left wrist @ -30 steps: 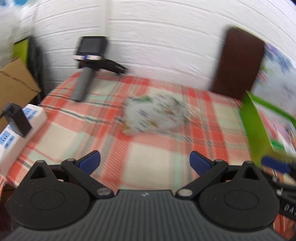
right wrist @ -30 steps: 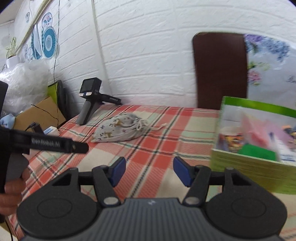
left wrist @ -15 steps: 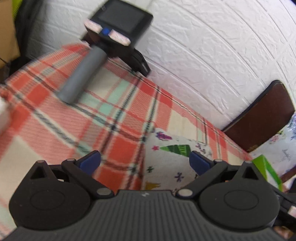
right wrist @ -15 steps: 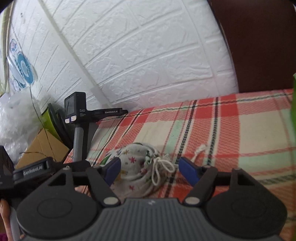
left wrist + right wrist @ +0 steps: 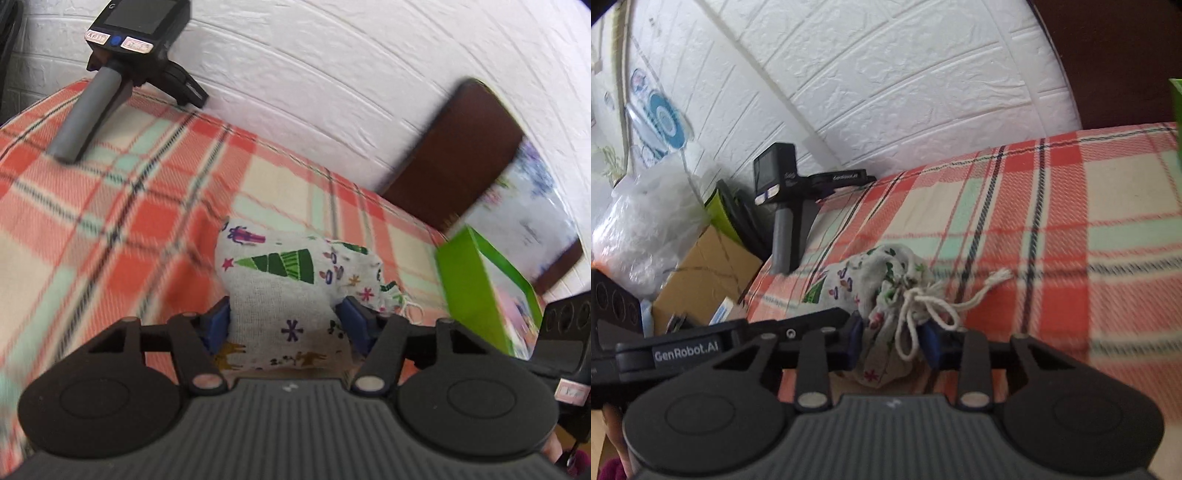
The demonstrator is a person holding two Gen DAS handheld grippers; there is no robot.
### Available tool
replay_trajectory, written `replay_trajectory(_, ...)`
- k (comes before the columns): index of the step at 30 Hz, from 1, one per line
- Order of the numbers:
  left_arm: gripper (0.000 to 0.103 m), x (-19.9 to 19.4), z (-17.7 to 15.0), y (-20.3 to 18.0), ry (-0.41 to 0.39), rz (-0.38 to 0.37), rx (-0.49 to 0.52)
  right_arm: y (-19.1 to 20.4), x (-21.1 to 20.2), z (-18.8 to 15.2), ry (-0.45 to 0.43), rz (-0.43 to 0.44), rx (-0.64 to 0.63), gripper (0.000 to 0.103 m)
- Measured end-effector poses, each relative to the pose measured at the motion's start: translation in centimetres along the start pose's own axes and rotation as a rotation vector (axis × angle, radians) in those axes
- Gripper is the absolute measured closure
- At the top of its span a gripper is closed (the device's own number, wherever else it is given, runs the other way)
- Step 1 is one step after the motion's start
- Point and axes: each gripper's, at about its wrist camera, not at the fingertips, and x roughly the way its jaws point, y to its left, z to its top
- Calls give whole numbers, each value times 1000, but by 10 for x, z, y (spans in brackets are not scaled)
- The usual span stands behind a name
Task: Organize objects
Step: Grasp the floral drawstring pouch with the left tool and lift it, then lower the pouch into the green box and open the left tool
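A white drawstring bag (image 5: 280,273) printed with small coloured figures lies on the plaid tablecloth (image 5: 92,206). In the left wrist view my left gripper (image 5: 286,325) has its blue pads against both sides of the bag's body, and its jaws are closing. The right wrist view shows the bag (image 5: 864,280) from its tied end. My right gripper (image 5: 892,341) is closing on that gathered neck, with the knotted cord (image 5: 923,306) hanging between the pads. One of the left gripper's fingers (image 5: 798,325) reaches in from the left and touches the bag.
A green open box (image 5: 476,291) stands on the table to the right of the bag. A spare hand-held gripper (image 5: 783,206) stands at the back left by the white brick wall. A brown chair back (image 5: 454,155) is behind the table. A cardboard box (image 5: 701,273) and a plastic bag (image 5: 642,229) sit off the left edge.
Both grippers have come in low over the table to the bag. Their jaws, wide apart with nothing between them before, have narrowed around the bag's body and neck.
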Motion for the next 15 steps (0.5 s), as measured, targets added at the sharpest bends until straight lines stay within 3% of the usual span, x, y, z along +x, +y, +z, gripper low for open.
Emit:
replay_trajectory(7, 39, -37, -42, -48, -8, -59, 62, -1, -78, -42, -34, -26, 21, 71)
replay_trajectory(15, 39, -47, -30, -149, -54, -184, 245, -20, -183, -38, -282, -110, 20, 71)
